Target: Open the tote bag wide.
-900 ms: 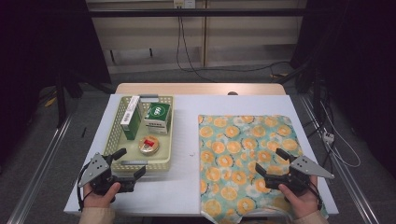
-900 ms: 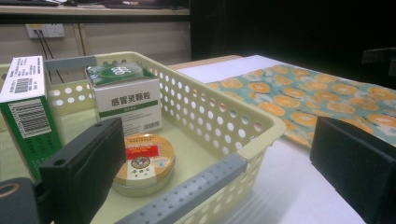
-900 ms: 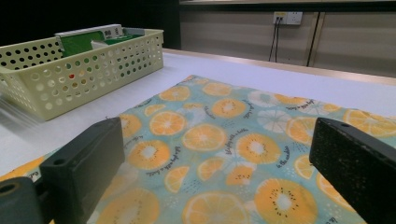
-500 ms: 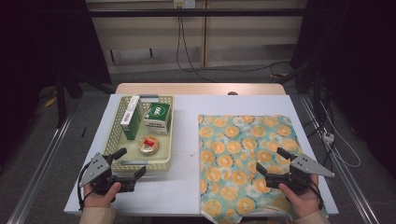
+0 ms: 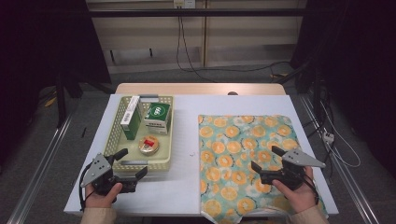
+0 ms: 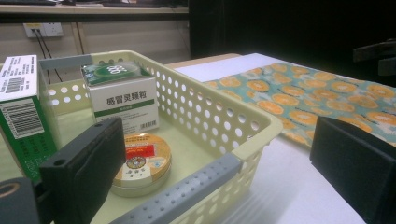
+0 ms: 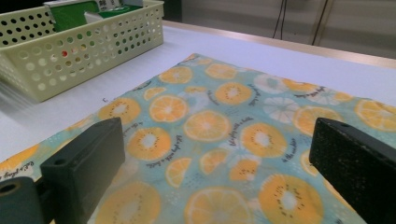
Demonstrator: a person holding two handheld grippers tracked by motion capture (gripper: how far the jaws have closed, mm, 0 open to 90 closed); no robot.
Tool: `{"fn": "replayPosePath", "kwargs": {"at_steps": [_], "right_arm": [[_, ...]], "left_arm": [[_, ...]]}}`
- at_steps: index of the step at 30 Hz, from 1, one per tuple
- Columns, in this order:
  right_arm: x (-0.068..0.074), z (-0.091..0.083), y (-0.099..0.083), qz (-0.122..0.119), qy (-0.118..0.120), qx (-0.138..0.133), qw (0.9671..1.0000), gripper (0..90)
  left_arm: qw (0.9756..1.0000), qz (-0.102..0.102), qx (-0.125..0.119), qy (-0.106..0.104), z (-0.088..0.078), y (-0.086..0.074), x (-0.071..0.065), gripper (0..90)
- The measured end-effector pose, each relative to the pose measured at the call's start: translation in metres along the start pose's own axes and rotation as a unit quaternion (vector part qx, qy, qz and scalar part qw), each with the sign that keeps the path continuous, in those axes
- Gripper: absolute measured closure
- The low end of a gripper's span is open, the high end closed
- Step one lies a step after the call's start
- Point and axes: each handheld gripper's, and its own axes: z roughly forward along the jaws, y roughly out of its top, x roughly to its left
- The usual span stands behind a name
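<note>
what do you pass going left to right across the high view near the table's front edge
left gripper → basket → bare white table → orange-print cloth → right gripper

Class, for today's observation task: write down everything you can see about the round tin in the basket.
The round tin is flat and low, with a pale metal-looking side wall and a cream-orange printed lid bearing a red label. Its lid is on. It lies flat on the floor of the pale yellow perforated basket, at the end nearest the person, apart from the white-and-green box behind it. No gripper touches it; the left gripper hovers open outside the basket's near rim.
</note>
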Motion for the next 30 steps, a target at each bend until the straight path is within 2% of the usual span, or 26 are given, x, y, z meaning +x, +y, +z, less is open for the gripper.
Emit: {"fn": "replayPosePath", "kwargs": {"at_steps": [6,7,10,14,15,16,17,18,21,22,23,24,25,28,30], "right_arm": [[0.007,0.013,0.009,-0.003,0.015,0.005,0.9999,4.2],[0.007,0.014,0.010,0.000,0.015,0.005,0.9999,4.2],[0.000,0.016,0.015,0.004,0.012,0.009,0.9999,4.0],[0.000,0.022,0.017,0.005,0.009,0.015,0.9998,4.3],[0.001,0.025,0.017,0.002,0.010,0.021,0.9997,4.6],[0.003,0.033,0.017,-0.008,0.012,0.045,0.9989,5.7],[0.003,0.037,0.015,-0.011,0.015,0.058,0.9982,6.7],[0.003,0.037,0.015,-0.011,0.015,0.058,0.9982,6.7],[0.005,0.049,0.010,-0.033,0.022,0.099,0.9943,9.5],[0.005,0.057,0.006,-0.039,0.029,0.125,0.9909,10.1],[0.005,0.057,0.006,-0.039,0.029,0.125,0.9909,10.1],[0.005,0.060,0.005,-0.042,0.033,0.136,0.9893,10.4],[0.008,0.065,0.004,-0.048,0.048,0.153,0.9859,10.4],[0.014,0.070,0.006,-0.055,0.061,0.155,0.9846,10.4],[0.029,0.078,0.014,-0.063,0.079,0.151,0.9834,9.6]], "left_arm": [[1.0000,0.000,0.000,-0.001,0.001,0.001,-0.003,3.4],[1.0000,0.006,0.001,-0.005,0.001,0.002,-0.003,3.4],[0.9999,0.009,-0.001,-0.011,0.003,0.004,-0.006,3.4],[0.9999,0.009,0.002,-0.011,0.004,0.003,-0.007,3.4],[0.9999,0.009,0.003,-0.011,0.005,0.003,-0.007,3.4],[0.9999,0.009,0.002,-0.011,0.005,0.003,-0.007,3.3],[0.9999,0.009,0.001,-0.012,0.004,0.003,-0.006,3.4],[0.9999,0.009,0.001,-0.012,0.004,0.003,-0.006,3.4],[0.9999,0.007,0.003,-0.012,0.005,0.003,-0.006,3.4],[0.9999,0.008,0.005,-0.012,0.005,0.002,-0.005,3.3],[0.9999,0.008,0.005,-0.013,0.005,0.002,-0.005,3.3],[0.9999,0.007,0.005,-0.012,0.005,0.002,-0.005,3.3],[0.9999,0.007,0.006,-0.013,0.005,0.002,-0.005,3.4],[0.9999,0.005,0.005,-0.013,0.005,0.002,-0.005,3.4],[0.9999,0.007,0.006,-0.013,0.006,0.002,-0.005,3.4]]}}
